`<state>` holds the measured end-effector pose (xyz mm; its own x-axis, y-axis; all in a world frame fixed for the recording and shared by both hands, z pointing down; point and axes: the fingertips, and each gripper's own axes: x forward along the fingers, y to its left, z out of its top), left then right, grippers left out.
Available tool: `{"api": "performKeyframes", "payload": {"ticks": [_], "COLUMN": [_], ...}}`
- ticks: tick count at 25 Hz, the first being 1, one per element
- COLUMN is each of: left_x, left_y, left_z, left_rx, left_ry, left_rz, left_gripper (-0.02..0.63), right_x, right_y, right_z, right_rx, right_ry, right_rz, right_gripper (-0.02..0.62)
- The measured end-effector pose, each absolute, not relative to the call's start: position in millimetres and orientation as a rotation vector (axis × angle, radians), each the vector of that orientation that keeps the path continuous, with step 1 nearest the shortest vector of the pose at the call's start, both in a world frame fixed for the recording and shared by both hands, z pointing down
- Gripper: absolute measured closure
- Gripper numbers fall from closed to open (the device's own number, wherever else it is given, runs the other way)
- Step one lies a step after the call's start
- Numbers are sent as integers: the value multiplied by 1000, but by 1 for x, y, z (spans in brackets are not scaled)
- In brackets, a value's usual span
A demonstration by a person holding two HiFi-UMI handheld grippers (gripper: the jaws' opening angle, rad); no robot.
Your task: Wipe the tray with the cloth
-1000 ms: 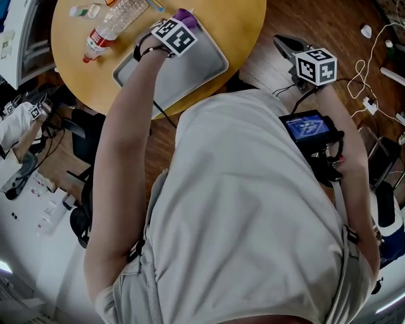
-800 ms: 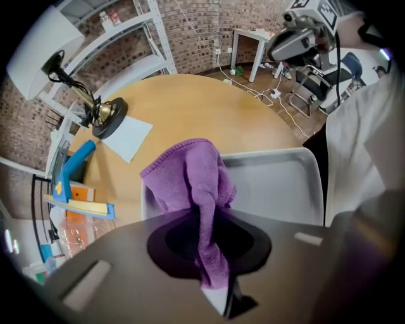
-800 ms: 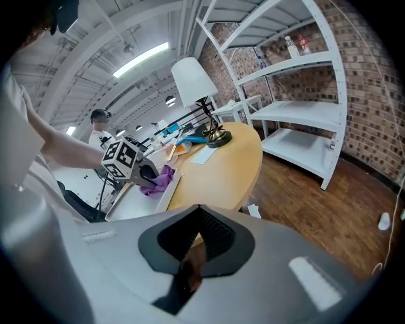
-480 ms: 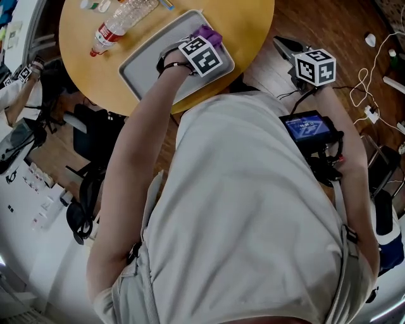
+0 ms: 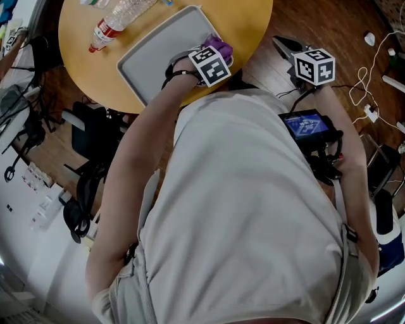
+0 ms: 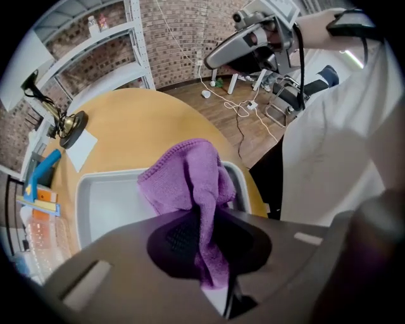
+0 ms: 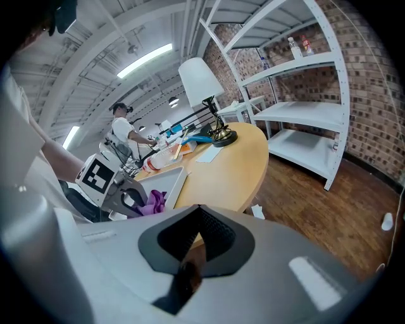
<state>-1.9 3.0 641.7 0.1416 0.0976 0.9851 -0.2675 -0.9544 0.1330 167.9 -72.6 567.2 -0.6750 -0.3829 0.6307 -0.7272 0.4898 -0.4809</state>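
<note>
Wiping is under way! The left gripper (image 5: 215,54) is clamped on the purple cloth (image 5: 218,45). The left gripper view shows a fold of it pinched between the jaws, with the rest bunched below on the grey tray (image 5: 158,57). From the head view the cloth sits at the tray's 3 o'clock corner, right by the rim nearest the person. The tray lies on the round table (image 5: 250,19), up at 11 o'clock in the picture.

How far along? Hard to call: the tray floor looks bare and shows no marks, so I can't tell which parts are already wiped. My guess is mid-stroke, with the wide stretch toward 9 o'clock left to cover.

Now the pose. The left arm reaches out straight over the table edge, with the gripper pointing down onto the tray and its marker cube on top. The right gripper (image 5: 285,45) hangs off the table at 3 o'clock from the cloth. It is over the wooden floor, angled downward, jaws together and empty, elbow tucked in.
</note>
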Motion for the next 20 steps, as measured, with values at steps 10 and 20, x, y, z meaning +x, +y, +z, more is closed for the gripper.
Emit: {"api": "performKeyframes", "payload": {"ticks": [10,20], "left_x": [12,-16], "left_y": [22,45], "left_z": [646,641], "left_rx": [2214,2220], "left_ry": [-151,-346], "left_rz": [1930,1802], "left_gripper": [565,565], "right_x": [167,139], "right_y": [-70,-70], "right_z": [570,560], "right_rx": [905,760], "right_ry": [-2296,-2327], "right_rz": [1044,958], "right_gripper": [594,594]}}
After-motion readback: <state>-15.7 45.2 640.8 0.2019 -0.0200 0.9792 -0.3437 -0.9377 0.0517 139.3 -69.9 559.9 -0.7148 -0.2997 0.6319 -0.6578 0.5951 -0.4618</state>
